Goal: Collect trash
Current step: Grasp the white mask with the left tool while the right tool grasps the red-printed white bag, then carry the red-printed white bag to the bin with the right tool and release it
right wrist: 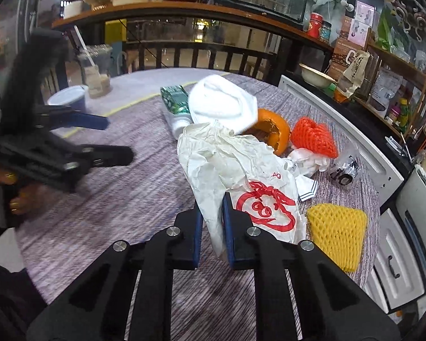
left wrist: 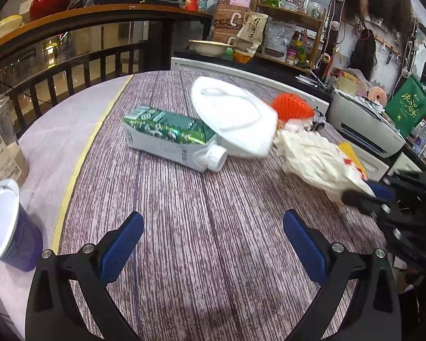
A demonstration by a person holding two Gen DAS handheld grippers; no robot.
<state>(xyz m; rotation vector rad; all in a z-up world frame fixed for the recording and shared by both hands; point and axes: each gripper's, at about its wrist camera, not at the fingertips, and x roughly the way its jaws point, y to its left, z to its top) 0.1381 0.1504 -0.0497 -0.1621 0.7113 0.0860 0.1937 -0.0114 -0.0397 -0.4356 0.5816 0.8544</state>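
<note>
Barely started tbh. Paper bag (right wrist: 213, 170) pinched by right tongs (right wrist: 213, 216); left tongs (left wrist: 213, 244) spread, nothing held. Carton (left wrist: 167, 136), peel (right wrist: 272, 130), foam nets (right wrist: 315, 136) left ahead, uncollected.

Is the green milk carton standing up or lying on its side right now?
Lying on its side. The green milk carton rests flat along the table, its white screw cap pointing sideways toward the crumpled paper bag.
</note>
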